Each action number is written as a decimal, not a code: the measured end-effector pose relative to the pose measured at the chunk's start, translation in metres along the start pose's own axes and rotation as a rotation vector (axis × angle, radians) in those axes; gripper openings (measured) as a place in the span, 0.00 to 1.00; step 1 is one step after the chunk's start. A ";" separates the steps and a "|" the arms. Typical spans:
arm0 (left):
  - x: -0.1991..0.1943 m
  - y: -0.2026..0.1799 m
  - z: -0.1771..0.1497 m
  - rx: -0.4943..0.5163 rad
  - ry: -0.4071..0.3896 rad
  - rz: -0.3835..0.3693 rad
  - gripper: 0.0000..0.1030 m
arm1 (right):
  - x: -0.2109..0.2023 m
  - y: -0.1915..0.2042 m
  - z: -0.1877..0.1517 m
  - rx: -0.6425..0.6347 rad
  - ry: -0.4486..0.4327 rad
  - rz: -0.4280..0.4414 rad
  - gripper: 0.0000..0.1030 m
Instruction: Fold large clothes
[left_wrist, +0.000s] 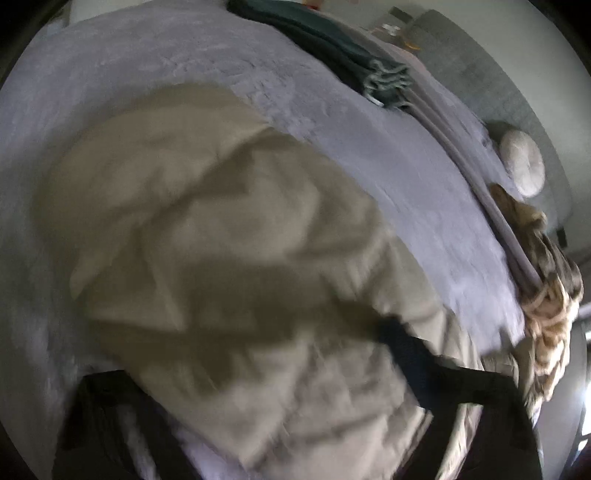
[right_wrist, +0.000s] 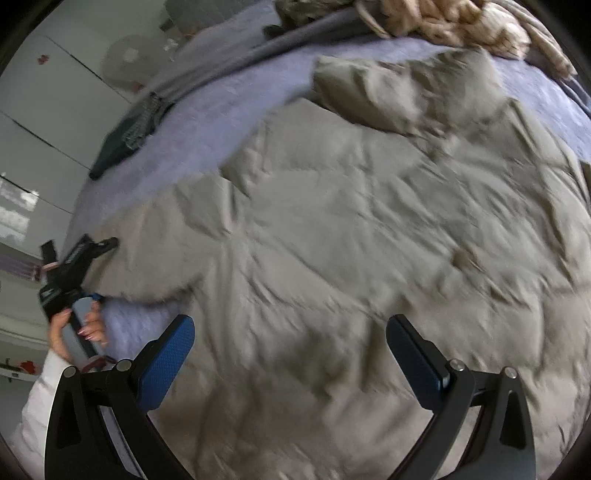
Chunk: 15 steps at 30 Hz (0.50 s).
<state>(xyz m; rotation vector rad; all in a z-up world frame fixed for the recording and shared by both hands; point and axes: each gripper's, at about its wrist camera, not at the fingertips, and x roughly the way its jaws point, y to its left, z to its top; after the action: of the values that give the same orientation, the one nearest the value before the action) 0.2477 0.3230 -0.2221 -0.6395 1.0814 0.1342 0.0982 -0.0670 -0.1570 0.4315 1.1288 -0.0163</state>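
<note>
A large beige garment (left_wrist: 229, 236) (right_wrist: 369, 229) lies crumpled and spread over a lavender bed cover (left_wrist: 147, 55) (right_wrist: 221, 96). In the blurred left wrist view my left gripper (left_wrist: 251, 354) is low over the garment's edge. Its dark fingers (left_wrist: 443, 369) stand well apart with beige cloth bunched between them; no pinch shows. The right wrist view shows that left gripper (right_wrist: 85, 254) at the garment's left edge, held by a hand (right_wrist: 74, 332) in a white sleeve. My right gripper (right_wrist: 290, 325) hangs open above the garment's near part, and its blue pads (right_wrist: 166, 365) hold nothing.
A folded dark green fringed blanket (left_wrist: 332, 48) (right_wrist: 125, 136) lies at the bed's far side. A chunky beige knit throw (left_wrist: 546, 314) (right_wrist: 454, 26) is heaped at another edge. A round grey cushion (left_wrist: 524, 162) rests on a grey seat beyond. White cupboard doors (right_wrist: 48, 110) stand at the left.
</note>
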 end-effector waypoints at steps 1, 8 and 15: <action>0.004 0.000 0.006 0.001 0.012 -0.011 0.48 | 0.006 0.006 0.005 -0.001 -0.001 0.013 1.00; -0.040 -0.021 0.017 0.165 -0.079 -0.050 0.11 | 0.043 0.030 0.030 0.076 -0.019 0.116 0.44; -0.112 -0.074 -0.002 0.370 -0.137 -0.212 0.11 | 0.104 0.044 0.034 0.158 0.063 0.278 0.17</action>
<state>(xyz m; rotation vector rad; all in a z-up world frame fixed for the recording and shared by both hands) 0.2218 0.2845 -0.0959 -0.4007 0.8705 -0.1999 0.1827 -0.0175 -0.2216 0.7309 1.1257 0.1532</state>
